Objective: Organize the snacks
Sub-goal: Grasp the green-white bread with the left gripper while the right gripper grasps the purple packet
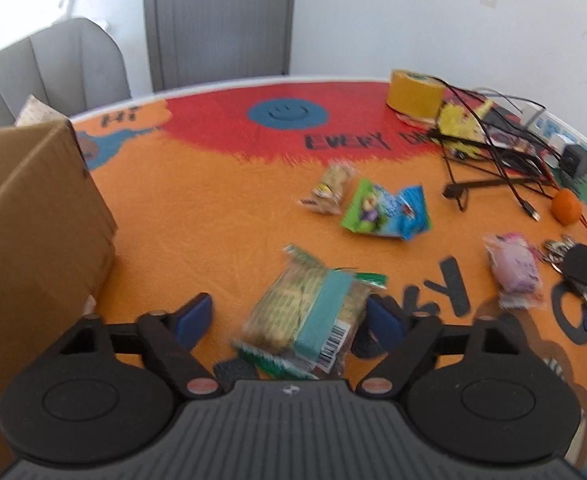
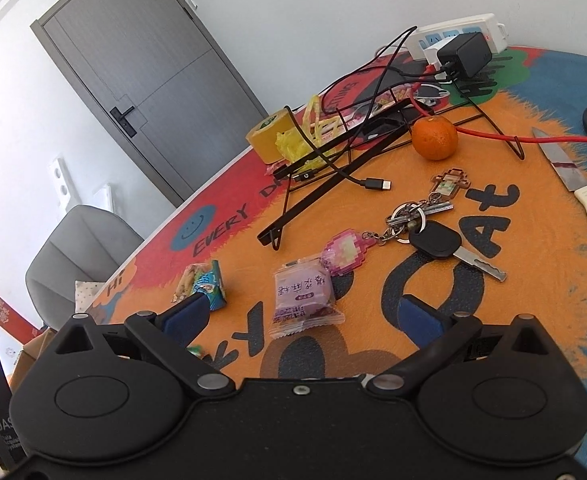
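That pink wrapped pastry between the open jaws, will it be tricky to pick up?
Probably a little. The pink wrapped pastry sits in glossy film, so it may slip. Its crimped ends look floppy, so gripping the round middle seems safer. It looks soft and light, so a hard squeeze might crush it.

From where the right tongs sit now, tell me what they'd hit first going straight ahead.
Most likely the purple snack pack: it lies on the tablecloth just ahead of the open right tongs, roughly between the fingertips. Beyond it lie the keys. Depth is hard to judge.
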### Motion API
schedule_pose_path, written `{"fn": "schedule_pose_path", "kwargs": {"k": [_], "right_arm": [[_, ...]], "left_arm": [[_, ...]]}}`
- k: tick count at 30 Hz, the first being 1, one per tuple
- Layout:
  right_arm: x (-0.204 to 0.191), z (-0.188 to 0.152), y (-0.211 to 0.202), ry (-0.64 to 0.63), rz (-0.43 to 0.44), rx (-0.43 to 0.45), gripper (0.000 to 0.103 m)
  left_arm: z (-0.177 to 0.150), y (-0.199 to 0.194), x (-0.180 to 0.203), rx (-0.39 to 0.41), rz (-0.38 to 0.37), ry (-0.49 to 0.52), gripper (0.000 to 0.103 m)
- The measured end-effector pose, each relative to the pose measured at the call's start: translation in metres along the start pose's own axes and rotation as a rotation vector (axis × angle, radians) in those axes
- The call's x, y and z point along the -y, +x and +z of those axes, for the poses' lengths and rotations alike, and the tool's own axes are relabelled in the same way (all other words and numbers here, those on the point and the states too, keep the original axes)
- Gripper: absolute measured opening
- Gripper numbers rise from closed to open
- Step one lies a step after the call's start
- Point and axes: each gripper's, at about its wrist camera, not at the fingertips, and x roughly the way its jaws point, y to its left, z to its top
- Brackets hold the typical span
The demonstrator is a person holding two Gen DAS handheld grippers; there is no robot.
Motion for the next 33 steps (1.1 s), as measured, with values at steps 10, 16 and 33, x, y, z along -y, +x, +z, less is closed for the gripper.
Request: {"fn": "schedule_pose_path", "kwargs": {"k": [10, 16, 33], "right_arm": [[0.005, 0.002, 0.017, 0.005, -0.017, -0.019, 0.101], [-0.001, 0.005, 0.028, -0.021, -0.038, -0.025, 0.1], [-0.042, -0.013, 0.045, -0.311, -0.236, -0.001, 0.038]], "left_arm": [[0.006, -0.001, -0.011, 0.025, -0.023, -0.059, 0.047], [0.007, -0.006, -0.013, 0.042, -0.037, -0.068, 0.047], [0.008, -0.009, -0.026, 0.031, -0.085, -0.125, 0.047]]}}
